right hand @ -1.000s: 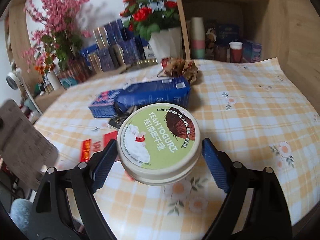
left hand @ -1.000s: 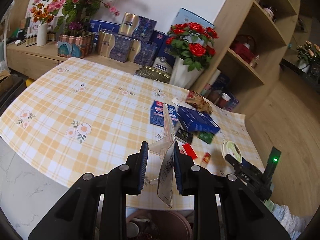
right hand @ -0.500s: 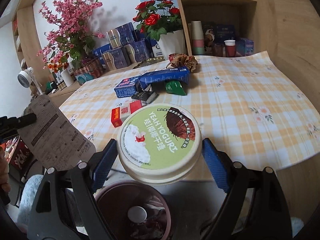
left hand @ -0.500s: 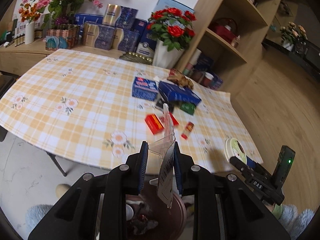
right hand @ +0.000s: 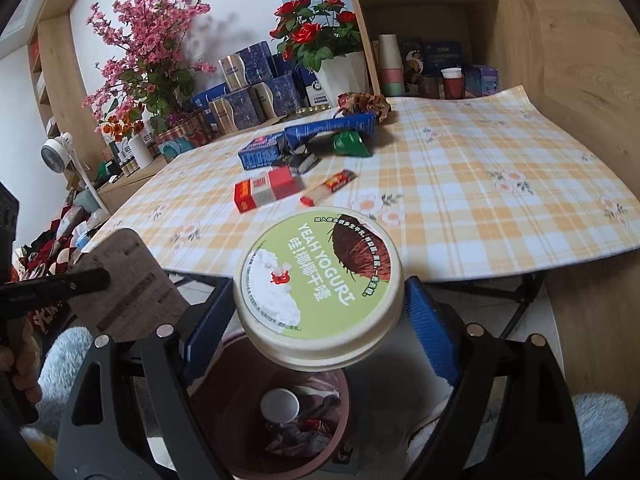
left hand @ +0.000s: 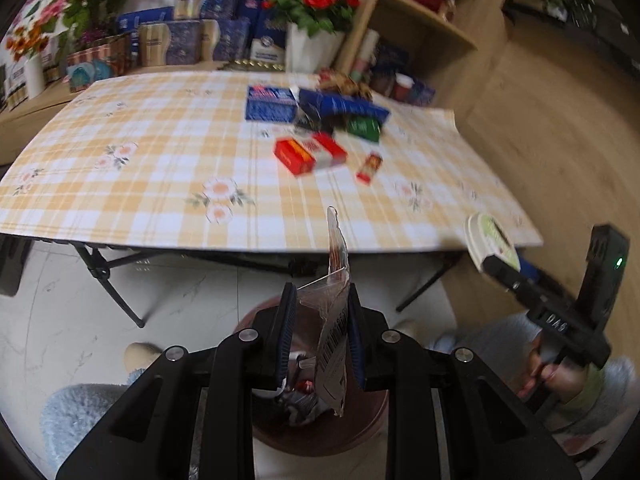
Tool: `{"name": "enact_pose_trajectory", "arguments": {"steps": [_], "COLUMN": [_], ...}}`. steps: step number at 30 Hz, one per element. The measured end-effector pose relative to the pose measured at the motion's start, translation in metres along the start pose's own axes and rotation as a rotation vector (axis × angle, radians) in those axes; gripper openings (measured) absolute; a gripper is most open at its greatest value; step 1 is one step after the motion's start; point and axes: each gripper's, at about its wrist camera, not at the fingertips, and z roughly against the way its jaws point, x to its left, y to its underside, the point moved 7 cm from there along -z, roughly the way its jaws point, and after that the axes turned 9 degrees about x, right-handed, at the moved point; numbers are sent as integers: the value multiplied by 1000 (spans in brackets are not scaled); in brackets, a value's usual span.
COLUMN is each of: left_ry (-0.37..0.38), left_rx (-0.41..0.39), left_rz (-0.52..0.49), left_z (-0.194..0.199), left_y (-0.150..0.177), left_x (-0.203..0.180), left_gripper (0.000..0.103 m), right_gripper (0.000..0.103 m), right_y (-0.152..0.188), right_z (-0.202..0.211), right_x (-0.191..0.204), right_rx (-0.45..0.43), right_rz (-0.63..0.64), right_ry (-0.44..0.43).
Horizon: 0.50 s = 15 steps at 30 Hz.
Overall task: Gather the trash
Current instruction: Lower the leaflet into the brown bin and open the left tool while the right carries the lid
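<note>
Left gripper [left hand: 322, 334] clamps a clear plastic wrapper [left hand: 334, 312] over the brown trash bin [left hand: 320, 436]. Right gripper [right hand: 320, 320] grasps a yogurt cup [right hand: 318, 286] above the same bin, beside the table [right hand: 480, 208].

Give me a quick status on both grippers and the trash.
Left gripper shut on plastic wrapper, right gripper shut on yogurt tub. Both above the bin. Nothing in the way.
</note>
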Motion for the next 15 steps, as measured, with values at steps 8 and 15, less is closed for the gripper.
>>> {"name": "enact_pose_trajectory", "arguments": {"steps": [8, 15], "left_ry": [-20, 13], "left_rx": [34, 106], "left_rz": [-27, 15], "left_z": [-47, -79], "left_y": [24, 35], "left_x": [-2, 0], "left_gripper": [24, 24], "right_gripper": [84, 84], "right_y": [22, 29], "right_z": [-8, -15], "right_x": [-10, -21], "right_rx": [36, 68], "right_rz": [-15, -48], "right_ry": [-2, -3]}}
